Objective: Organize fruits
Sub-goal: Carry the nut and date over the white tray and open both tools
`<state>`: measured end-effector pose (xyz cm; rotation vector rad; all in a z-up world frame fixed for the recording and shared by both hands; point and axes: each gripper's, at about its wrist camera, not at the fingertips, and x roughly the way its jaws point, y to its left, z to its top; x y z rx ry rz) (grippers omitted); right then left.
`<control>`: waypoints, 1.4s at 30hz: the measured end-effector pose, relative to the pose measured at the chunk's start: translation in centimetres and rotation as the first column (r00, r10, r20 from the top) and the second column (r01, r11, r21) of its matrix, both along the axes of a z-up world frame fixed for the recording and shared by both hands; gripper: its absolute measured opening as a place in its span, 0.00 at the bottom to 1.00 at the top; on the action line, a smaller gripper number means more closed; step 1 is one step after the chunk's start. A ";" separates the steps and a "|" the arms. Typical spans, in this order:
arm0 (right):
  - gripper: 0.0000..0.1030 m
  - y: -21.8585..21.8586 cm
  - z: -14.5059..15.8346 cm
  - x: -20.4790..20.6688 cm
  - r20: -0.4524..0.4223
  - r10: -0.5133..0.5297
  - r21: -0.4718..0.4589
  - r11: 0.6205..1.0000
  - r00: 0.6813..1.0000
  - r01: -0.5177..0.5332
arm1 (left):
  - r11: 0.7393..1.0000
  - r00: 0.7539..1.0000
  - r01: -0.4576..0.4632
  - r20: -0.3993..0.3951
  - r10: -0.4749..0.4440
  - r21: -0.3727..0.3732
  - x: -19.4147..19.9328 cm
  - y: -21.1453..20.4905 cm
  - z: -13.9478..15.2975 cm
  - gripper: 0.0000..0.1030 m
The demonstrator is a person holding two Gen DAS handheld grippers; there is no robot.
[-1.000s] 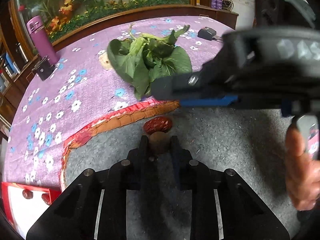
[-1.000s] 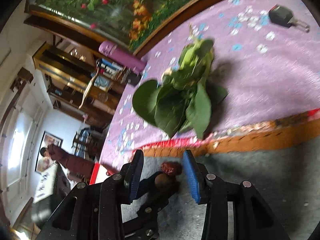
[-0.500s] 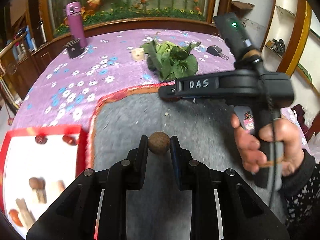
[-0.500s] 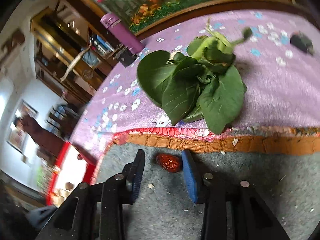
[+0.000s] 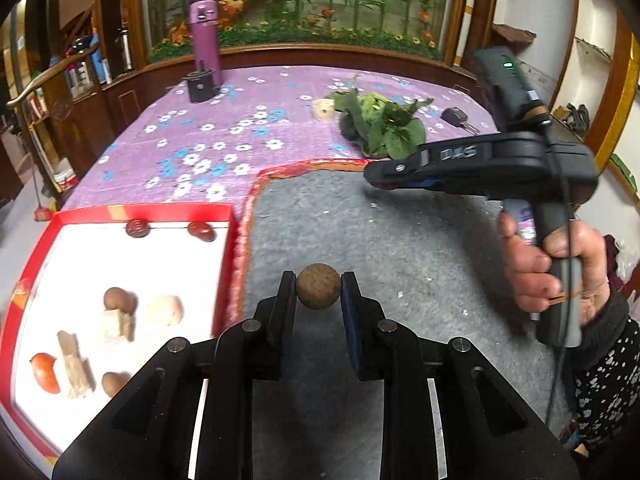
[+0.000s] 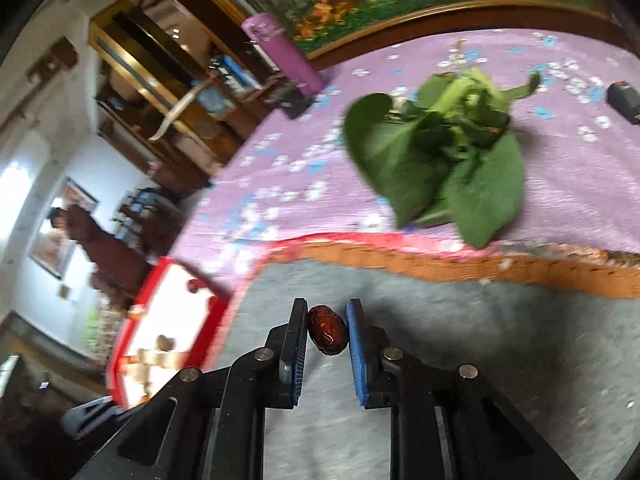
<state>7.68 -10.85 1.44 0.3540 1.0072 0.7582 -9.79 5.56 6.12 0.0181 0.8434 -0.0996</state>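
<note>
My left gripper [image 5: 318, 292] is shut on a round brown longan [image 5: 318, 291] and holds it above the grey mat [image 5: 400, 248]. My right gripper [image 6: 328, 332] is shut on a dark red date [image 6: 327, 335] over the same mat [image 6: 480, 320]; it also shows in the left wrist view [image 5: 376, 176], raised to the right. A red-rimmed white tray [image 5: 132, 212] lies to the left with two red dates [image 5: 200, 231], longans and pale pieces in it. The tray also shows in the right wrist view [image 6: 160, 268].
A bunch of green leaves [image 5: 380, 128] lies on the purple flowered cloth [image 5: 208, 148] behind the mat, also in the right wrist view [image 6: 452, 160]. A purple bottle [image 5: 206, 40], a black holder [image 5: 200, 86], a small wooden block [image 5: 323, 110] and a car key [image 5: 456, 118] stand farther back.
My left gripper has lifted the longan and drawn back, bringing the tray into view. My right gripper has closed on the red date and lifted it off the mat.
</note>
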 end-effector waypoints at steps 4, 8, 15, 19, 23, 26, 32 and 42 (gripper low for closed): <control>0.18 0.6 0.3 -1.3 -0.029 0.063 0.118 0.991 0.998 -0.059 | 0.999 0.999 -0.037 0.002 0.037 0.017 -0.7 1.2 -0.1 0.21; 0.18 2.8 1.1 -2.8 -0.026 0.104 0.149 0.984 0.994 -0.099 | 0.996 0.996 -0.088 0.013 0.087 0.031 -1.2 2.6 0.0 0.21; 0.18 5.4 2.3 -5.8 0.049 0.172 0.163 0.970 0.984 -0.178 | 0.981 0.983 -0.173 0.072 0.167 0.087 -2.1 4.7 1.1 0.21; 0.18 6.4 2.3 -6.6 0.083 0.175 0.126 0.975 0.981 -0.185 | 0.974 0.976 -0.207 0.094 0.198 0.096 -2.6 5.8 1.3 0.21; 0.18 6.6 1.9 -6.6 0.108 0.150 0.091 0.983 0.983 -0.160 | 0.965 0.968 -0.236 0.116 0.222 0.117 -3.2 6.6 1.6 0.21; 0.18 6.3 1.9 -6.5 0.119 0.136 0.086 0.985 0.984 -0.146 | 0.959 0.963 -0.254 0.130 0.238 0.123 -3.6 7.2 1.8 0.21; 0.18 7.0 2.3 -7.4 0.186 0.131 0.018 0.990 0.974 -0.136 | 0.947 0.950 -0.292 0.154 0.272 0.131 -4.7 8.7 2.1 0.21; 0.18 11.2 3.2 -10.5 0.209 0.205 -0.042 0.979 0.956 -0.200 | 0.905 0.912 -0.395 0.189 0.364 0.161 -6.5 12.5 1.7 0.21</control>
